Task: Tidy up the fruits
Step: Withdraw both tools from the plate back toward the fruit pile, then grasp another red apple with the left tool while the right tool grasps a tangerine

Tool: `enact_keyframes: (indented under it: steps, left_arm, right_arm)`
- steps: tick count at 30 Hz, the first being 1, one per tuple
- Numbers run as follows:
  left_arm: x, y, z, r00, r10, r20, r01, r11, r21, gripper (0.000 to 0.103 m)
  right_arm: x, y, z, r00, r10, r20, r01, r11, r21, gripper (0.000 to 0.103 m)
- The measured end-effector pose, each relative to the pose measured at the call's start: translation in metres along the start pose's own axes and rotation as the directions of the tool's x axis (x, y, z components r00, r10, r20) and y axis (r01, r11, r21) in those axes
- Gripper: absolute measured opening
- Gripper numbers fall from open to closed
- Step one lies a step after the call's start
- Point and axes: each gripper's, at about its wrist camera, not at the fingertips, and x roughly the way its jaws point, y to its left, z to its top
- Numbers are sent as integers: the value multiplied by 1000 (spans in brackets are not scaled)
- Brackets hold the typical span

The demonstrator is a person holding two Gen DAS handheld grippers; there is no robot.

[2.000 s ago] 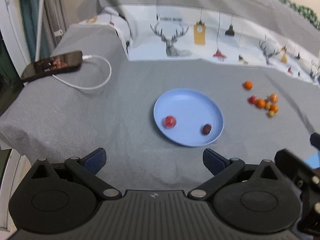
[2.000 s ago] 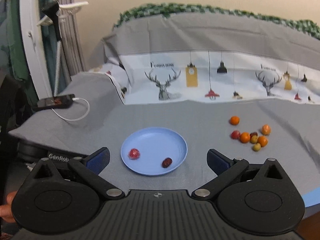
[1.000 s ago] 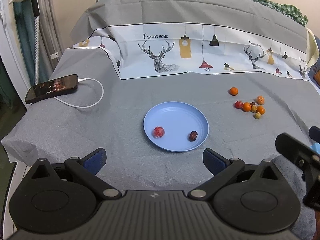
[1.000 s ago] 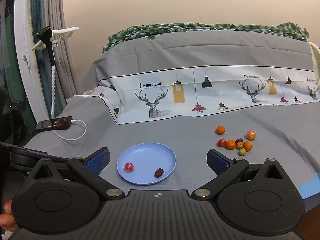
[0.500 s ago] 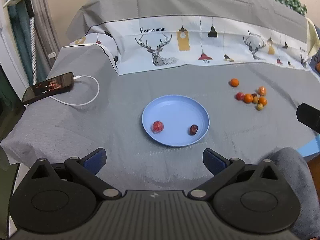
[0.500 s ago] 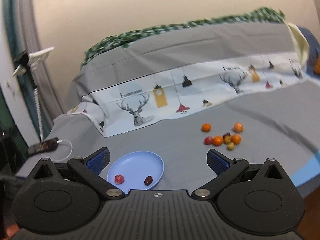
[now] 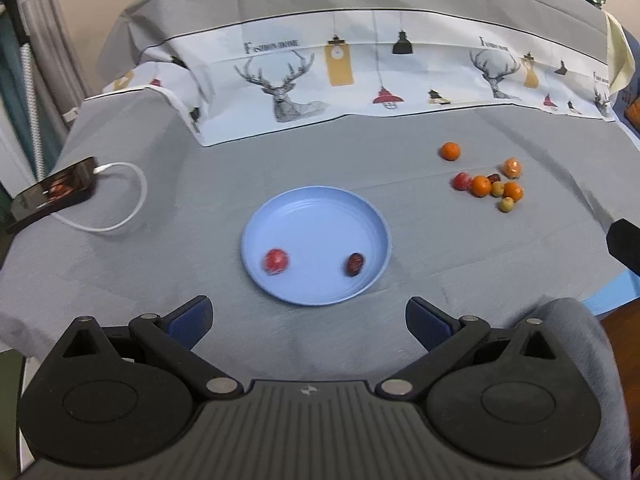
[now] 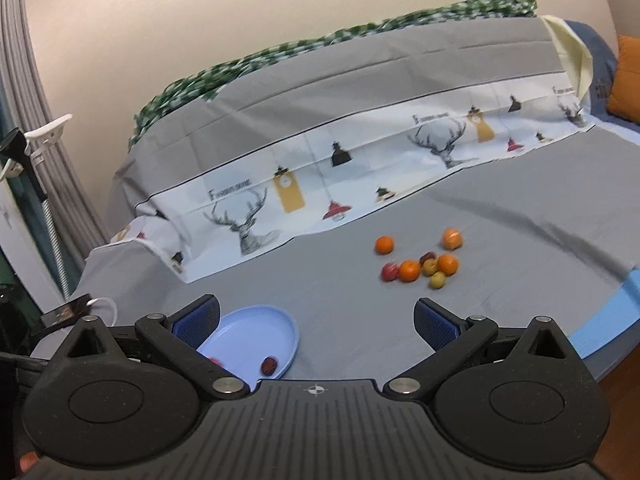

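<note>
Both wrist views from the near edge, sharing plate (image 7: 374,216) and fruit cluster (image 8: 424,266).

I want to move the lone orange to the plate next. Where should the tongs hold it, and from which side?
Likely from above, closing across the middle of the lone orange. It is round, so any pair of opposite sides will do. It sits apart from the fruit cluster, with bare cloth all around, so the fingers have room. The right tongs, open and nearer, suit best.

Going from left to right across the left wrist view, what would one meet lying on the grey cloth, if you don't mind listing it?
Phone → white cable → blue plate holding red fruit then dark fruit → lone orange → fruit cluster.
</note>
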Motion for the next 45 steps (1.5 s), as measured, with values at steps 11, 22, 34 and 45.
enact_keyframes:
  steps: [11,22,34,45]
  left_arm:
    - [28,-51,36,999,-42,-13,43,998,44,103]
    - [77,-95,69,996,-70,-55,74,994,75,103]
    - [161,-154,105,993,-86,-79,97,986,137,103]
    - [269,-197,127,992,-66,-108,91,966,242,103]
  right_arm:
    - [25,-52,23,995,-98,19,97,994,47,102]
    - [71,-90,39,985,-172,11,172,984,38,102]
    - [150,-147,37,956,-282,-77,285,958,36,102]
    - [252,-171,17,927,-290,-238,288,957,-42,102]
